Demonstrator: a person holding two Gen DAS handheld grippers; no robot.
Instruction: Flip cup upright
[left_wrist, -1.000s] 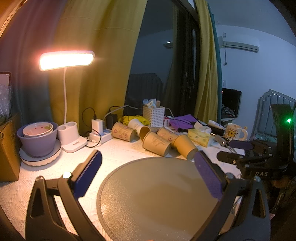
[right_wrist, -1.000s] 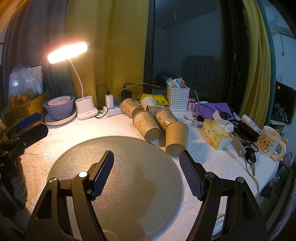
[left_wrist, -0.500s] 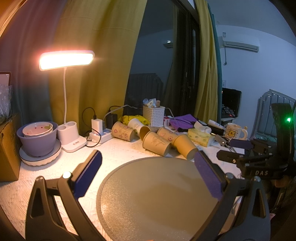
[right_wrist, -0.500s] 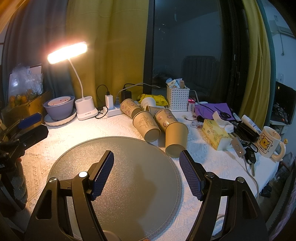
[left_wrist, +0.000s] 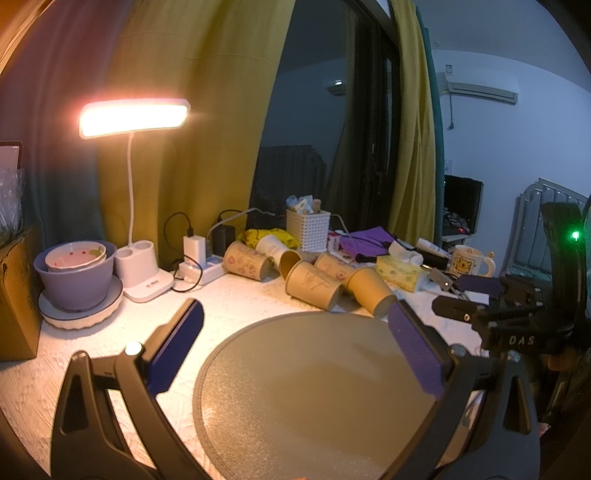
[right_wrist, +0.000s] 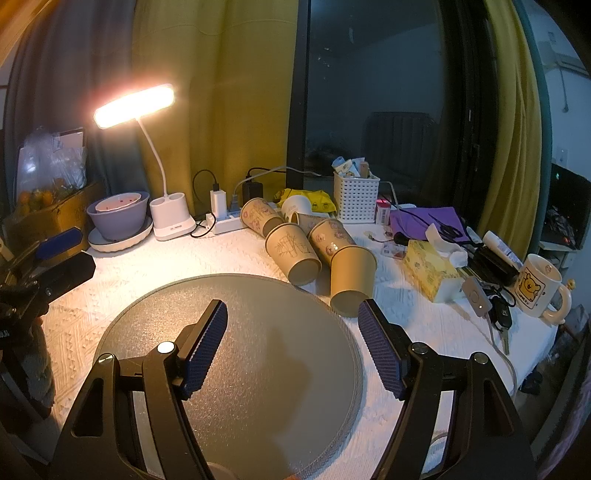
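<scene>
Several tan paper cups lie on their sides in a cluster behind a round grey mat (right_wrist: 236, 354). The nearest plain cup (right_wrist: 351, 275) has its base toward me at the mat's far right edge; it also shows in the left wrist view (left_wrist: 369, 291). A bamboo-print cup (right_wrist: 293, 251) lies left of it. My right gripper (right_wrist: 291, 325) is open and empty above the mat, short of the cups. My left gripper (left_wrist: 295, 332) is open and empty above the mat (left_wrist: 314, 398). The right gripper also shows in the left wrist view (left_wrist: 476, 299).
A lit desk lamp (right_wrist: 171, 221), a purple bowl on a plate (right_wrist: 118, 218), a power strip with chargers (right_wrist: 229, 221), a white basket (right_wrist: 355, 201), a tissue box (right_wrist: 430, 269), keys (right_wrist: 498, 317) and a bear mug (right_wrist: 537, 291) crowd the white tablecloth.
</scene>
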